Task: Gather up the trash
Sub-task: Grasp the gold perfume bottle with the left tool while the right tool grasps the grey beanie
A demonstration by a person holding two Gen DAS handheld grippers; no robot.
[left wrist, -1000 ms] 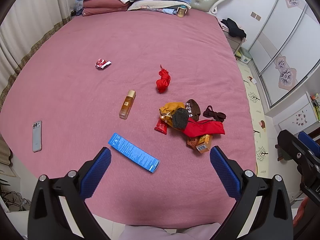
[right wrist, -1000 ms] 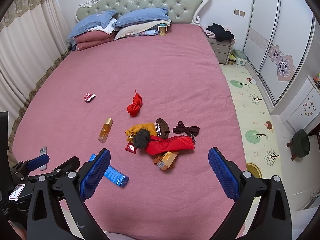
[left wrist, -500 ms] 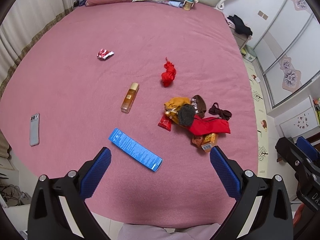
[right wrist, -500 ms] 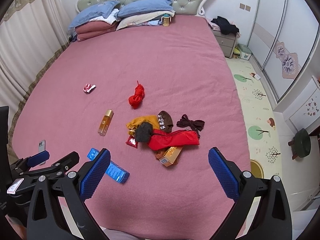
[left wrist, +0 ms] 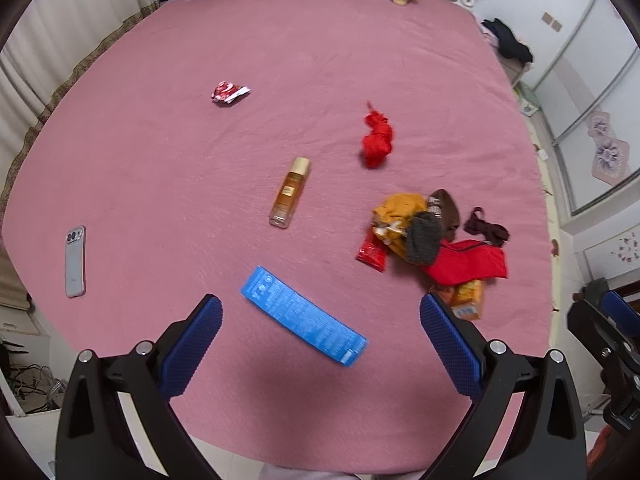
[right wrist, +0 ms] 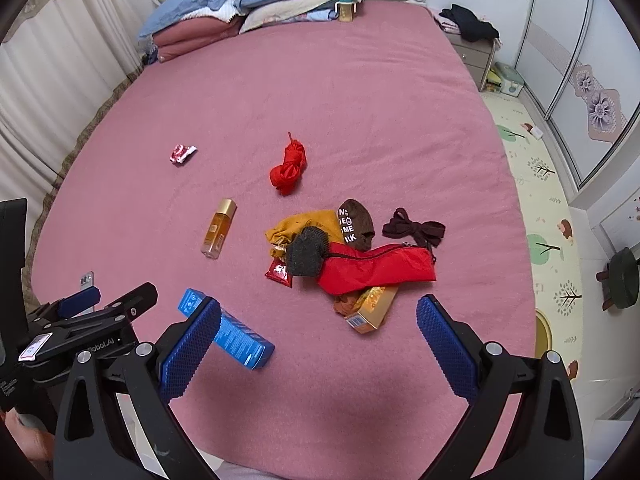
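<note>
A pink bed [left wrist: 160,168] holds scattered items. A long blue box [left wrist: 303,321] [right wrist: 228,330] lies near the front edge, just ahead of my open, empty left gripper [left wrist: 320,344]. A crumpled red-white wrapper [left wrist: 228,91] [right wrist: 182,153] lies far left. A red snack packet [left wrist: 372,254] [right wrist: 279,272] and an orange carton [left wrist: 466,300] [right wrist: 370,308] poke out from a pile of clothes. My right gripper [right wrist: 318,344] is open and empty, above the bed's front, with the carton just ahead.
An amber bottle [left wrist: 289,192] [right wrist: 219,228], a phone [left wrist: 75,261], a red bundled cloth [left wrist: 377,140] [right wrist: 289,168], a red pouch [right wrist: 376,268], socks and a dark tie [right wrist: 414,230] lie on the bed. Pillows [right wrist: 240,4] are at the head. The floor mat [right wrist: 548,208] is right.
Both grippers have moved forward and lower over the bed, so the items look nearer. Nothing was taken hold of; both stay open.
</note>
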